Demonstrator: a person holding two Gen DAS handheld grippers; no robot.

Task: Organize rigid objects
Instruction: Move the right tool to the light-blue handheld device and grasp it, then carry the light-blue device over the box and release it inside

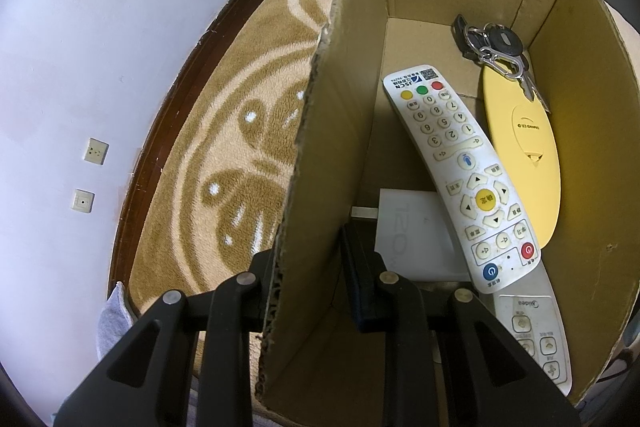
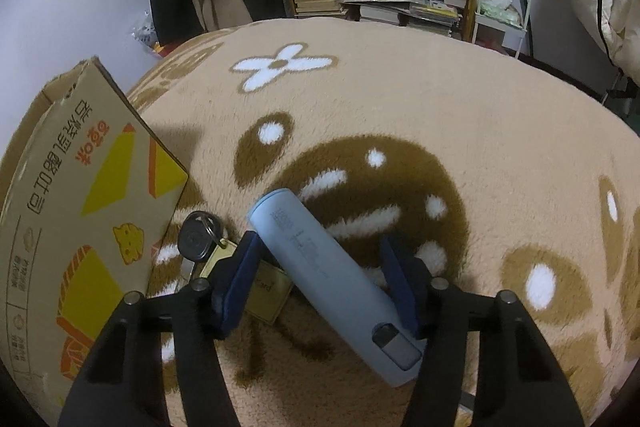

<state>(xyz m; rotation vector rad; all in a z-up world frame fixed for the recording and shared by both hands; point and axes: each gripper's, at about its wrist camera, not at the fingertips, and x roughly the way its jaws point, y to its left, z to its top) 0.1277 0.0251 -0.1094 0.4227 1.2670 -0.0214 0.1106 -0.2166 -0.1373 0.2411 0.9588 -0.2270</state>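
Power bank (image 2: pixel 334 287), pale blue, lies on the patterned blanket (image 2: pixel 460 131) between the pads of the right tongs (image 2: pixel 324 277). Its long axis runs diagonally across the gap, not square to the pads, which stand part-open, apparently just clear of it. Keys (image 2: pixel 199 237) and box (image 2: pixel 80 227) lie left. Left tongs (image 1: pixel 312 263) clamp the box wall (image 1: pixel 320 163), steadying it.
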